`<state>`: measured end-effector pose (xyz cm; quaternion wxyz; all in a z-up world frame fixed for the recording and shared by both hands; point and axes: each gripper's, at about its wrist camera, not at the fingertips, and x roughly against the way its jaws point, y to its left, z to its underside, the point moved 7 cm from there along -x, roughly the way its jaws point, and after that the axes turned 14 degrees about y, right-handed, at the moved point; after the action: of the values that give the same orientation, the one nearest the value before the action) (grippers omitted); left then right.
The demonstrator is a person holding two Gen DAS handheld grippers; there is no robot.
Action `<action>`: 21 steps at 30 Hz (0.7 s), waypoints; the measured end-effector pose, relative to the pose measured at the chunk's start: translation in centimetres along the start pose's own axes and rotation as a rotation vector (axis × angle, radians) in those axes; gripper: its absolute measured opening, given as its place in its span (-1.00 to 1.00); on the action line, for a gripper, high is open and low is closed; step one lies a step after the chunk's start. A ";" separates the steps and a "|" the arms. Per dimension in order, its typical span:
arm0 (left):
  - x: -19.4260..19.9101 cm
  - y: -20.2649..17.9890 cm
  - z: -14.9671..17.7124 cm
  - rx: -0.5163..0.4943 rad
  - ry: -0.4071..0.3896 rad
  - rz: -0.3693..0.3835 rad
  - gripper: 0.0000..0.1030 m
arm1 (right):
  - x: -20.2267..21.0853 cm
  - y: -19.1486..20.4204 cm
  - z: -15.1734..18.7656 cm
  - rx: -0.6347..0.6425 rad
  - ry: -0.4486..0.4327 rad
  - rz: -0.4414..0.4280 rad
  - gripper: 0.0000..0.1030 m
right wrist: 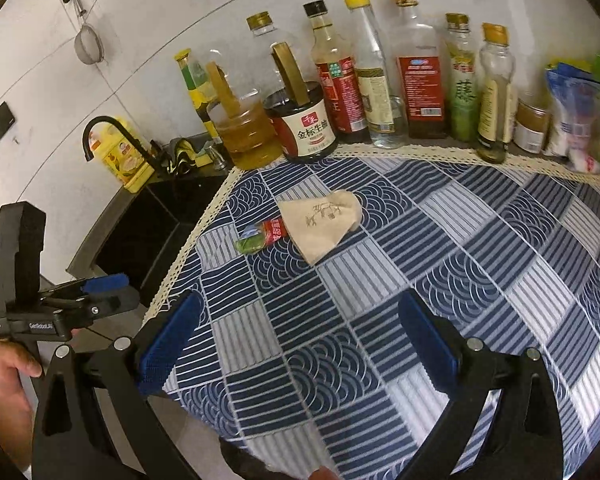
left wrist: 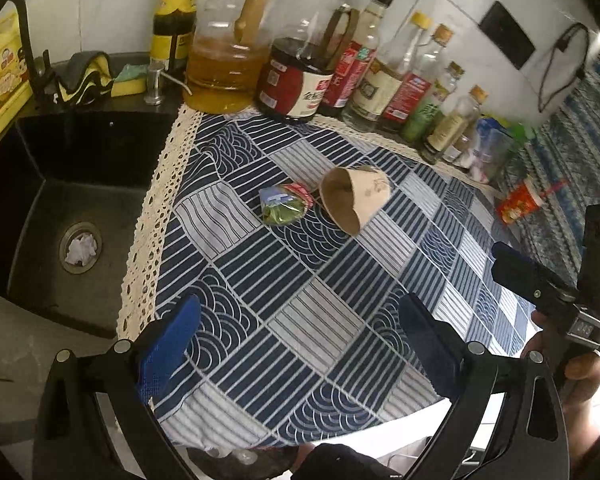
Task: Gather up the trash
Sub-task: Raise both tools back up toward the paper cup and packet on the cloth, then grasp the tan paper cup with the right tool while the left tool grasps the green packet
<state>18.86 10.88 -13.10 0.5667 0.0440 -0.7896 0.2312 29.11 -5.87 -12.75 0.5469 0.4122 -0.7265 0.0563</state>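
A squashed brown paper cup (left wrist: 356, 199) lies on its side on the blue patterned tablecloth (left wrist: 300, 292); it also shows in the right wrist view (right wrist: 320, 224). A small crumpled red-and-green wrapper (left wrist: 286, 204) lies just left of it, also in the right wrist view (right wrist: 262, 236). My left gripper (left wrist: 300, 344) is open and empty, hovering near the cloth's front edge, well short of both. My right gripper (right wrist: 300, 344) is open and empty, also short of them. The right gripper shows at the right edge of the left view (left wrist: 540, 280).
A black sink (left wrist: 72, 208) with white scrap in its drain (left wrist: 80, 249) lies left of the cloth. A row of sauce and oil bottles (right wrist: 360, 80) lines the back wall. A red packet (left wrist: 518, 202) lies at the right. A black faucet (right wrist: 112, 140) stands by the sink.
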 end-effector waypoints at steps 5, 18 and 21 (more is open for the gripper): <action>-1.2 0.4 -1.3 0.052 0.010 -0.013 0.87 | -2.1 -1.3 -1.9 0.053 0.023 -0.015 0.90; -4.2 1.9 -3.3 0.169 0.026 -0.060 0.87 | -8.8 -2.3 -6.5 0.222 0.119 -0.054 0.90; -4.7 2.2 -3.5 0.190 0.029 -0.059 0.87 | -10.2 -2.3 -7.0 0.255 0.142 -0.042 0.91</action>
<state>22.83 13.41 -17.23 0.5779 0.1174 -0.7542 0.2888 36.52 1.83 -19.44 0.5411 0.4883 -0.6644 0.1656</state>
